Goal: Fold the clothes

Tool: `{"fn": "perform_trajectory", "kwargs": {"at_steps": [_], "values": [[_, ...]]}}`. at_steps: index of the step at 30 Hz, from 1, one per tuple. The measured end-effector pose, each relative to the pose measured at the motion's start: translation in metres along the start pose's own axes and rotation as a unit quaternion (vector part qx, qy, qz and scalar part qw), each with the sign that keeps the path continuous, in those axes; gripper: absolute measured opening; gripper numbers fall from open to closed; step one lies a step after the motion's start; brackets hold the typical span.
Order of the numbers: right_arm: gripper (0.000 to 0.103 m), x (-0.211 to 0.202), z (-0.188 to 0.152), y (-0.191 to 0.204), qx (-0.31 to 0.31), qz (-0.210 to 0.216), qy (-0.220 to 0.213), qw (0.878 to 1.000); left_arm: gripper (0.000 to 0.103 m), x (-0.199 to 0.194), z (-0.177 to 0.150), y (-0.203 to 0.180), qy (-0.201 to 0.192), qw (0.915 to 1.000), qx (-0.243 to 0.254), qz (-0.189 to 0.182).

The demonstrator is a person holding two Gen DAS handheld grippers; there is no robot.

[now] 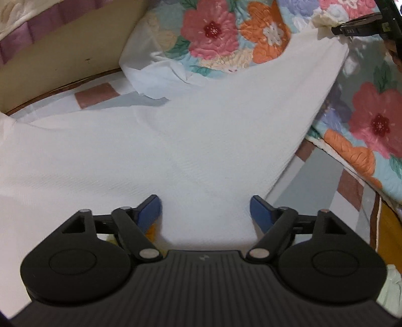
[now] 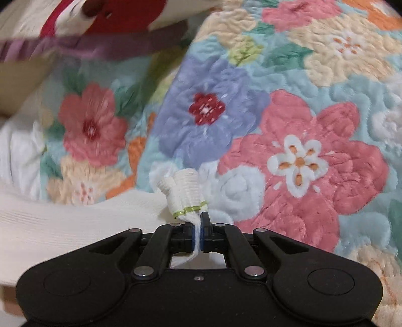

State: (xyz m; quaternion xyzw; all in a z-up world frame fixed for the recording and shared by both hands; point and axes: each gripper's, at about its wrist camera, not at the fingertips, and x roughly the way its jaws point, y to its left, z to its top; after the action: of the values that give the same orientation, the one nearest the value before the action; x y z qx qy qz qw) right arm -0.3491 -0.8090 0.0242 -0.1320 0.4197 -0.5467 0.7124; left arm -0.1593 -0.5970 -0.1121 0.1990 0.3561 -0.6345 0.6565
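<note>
R fingers (image 2: 197, 227) pinching white garment (image 2: 75, 221) corner; L fingers (image 1: 205, 208) apart.

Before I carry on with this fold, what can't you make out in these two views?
- Left wrist view: near edge of the white garment, hidden under the open left claw.
- Left wrist view: right claw, cut off by the top-right corner.
- Right wrist view: pillow at top left, motion-blurred; garment's spread, cut off left beyond the shut right claw.

Domestic bedroom. A quilted floral bedspread (image 2: 276, 125) lies over a checked bedsheet (image 1: 95, 96). A cream wall (image 1: 62, 50) borders the bed.
</note>
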Motion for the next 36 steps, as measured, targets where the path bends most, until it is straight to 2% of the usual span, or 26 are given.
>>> {"fn": "perform_trajectory", "kwargs": {"at_steps": [2,7,9,11,14,18,19,21,25,26,29,31,34,36], "values": [[0.003,0.005,-0.001,0.001,-0.001,-0.001,0.010,1.000,0.082,0.001,0.001,-0.003,0.001,1.0000,-0.006,-0.003],[0.017,0.015,0.006,-0.007,0.049,0.001,0.031,0.998,0.084,0.004,0.001,-0.016,0.004,0.9997,-0.007,-0.022],[0.028,0.012,0.002,-0.006,0.058,0.004,0.041,0.997,0.084,0.005,0.000,-0.024,0.002,0.9996,-0.003,-0.027],[0.034,0.014,-0.004,-0.009,0.094,0.020,0.062,0.993,0.084,0.004,-0.002,-0.031,-0.003,0.9997,0.006,-0.023],[0.034,0.026,-0.023,-0.013,0.183,0.088,0.116,0.972,0.084,-0.005,-0.006,-0.034,-0.005,0.9992,0.024,-0.031],[0.036,0.022,-0.038,-0.003,0.185,0.071,0.102,0.975,0.084,-0.033,-0.011,-0.008,-0.003,0.9987,0.010,-0.051],[0.037,0.019,-0.040,-0.001,0.189,0.063,0.093,0.975,0.085,-0.045,-0.014,0.002,-0.009,0.9989,0.011,-0.044],[0.049,0.012,-0.040,0.001,0.207,0.043,0.077,0.974,0.085,-0.069,-0.019,0.023,-0.019,0.9993,0.016,-0.027],[0.062,-0.008,-0.031,0.006,0.224,-0.014,0.026,0.974,0.085,-0.103,-0.029,0.075,-0.022,0.9971,0.047,0.056],[0.064,-0.014,-0.030,0.014,0.206,-0.008,0.011,0.978,0.085,-0.110,-0.031,0.091,-0.020,0.9952,0.050,0.081],[0.064,-0.035,-0.027,0.047,0.138,0.031,-0.026,0.990,0.085,-0.129,-0.030,0.141,-0.015,0.9895,0.033,0.140],[0.064,-0.047,-0.027,0.074,0.097,0.065,-0.042,0.992,0.085,-0.142,-0.029,0.176,-0.016,0.9862,0.001,0.165],[0.065,-0.062,-0.020,0.118,0.067,0.161,-0.038,0.984,0.085,-0.151,-0.030,0.226,-0.007,0.9801,-0.053,0.191],[0.065,-0.071,-0.013,0.145,0.061,0.217,-0.024,0.974,0.085,-0.153,-0.031,0.251,0.002,0.9780,-0.085,0.191]]}}
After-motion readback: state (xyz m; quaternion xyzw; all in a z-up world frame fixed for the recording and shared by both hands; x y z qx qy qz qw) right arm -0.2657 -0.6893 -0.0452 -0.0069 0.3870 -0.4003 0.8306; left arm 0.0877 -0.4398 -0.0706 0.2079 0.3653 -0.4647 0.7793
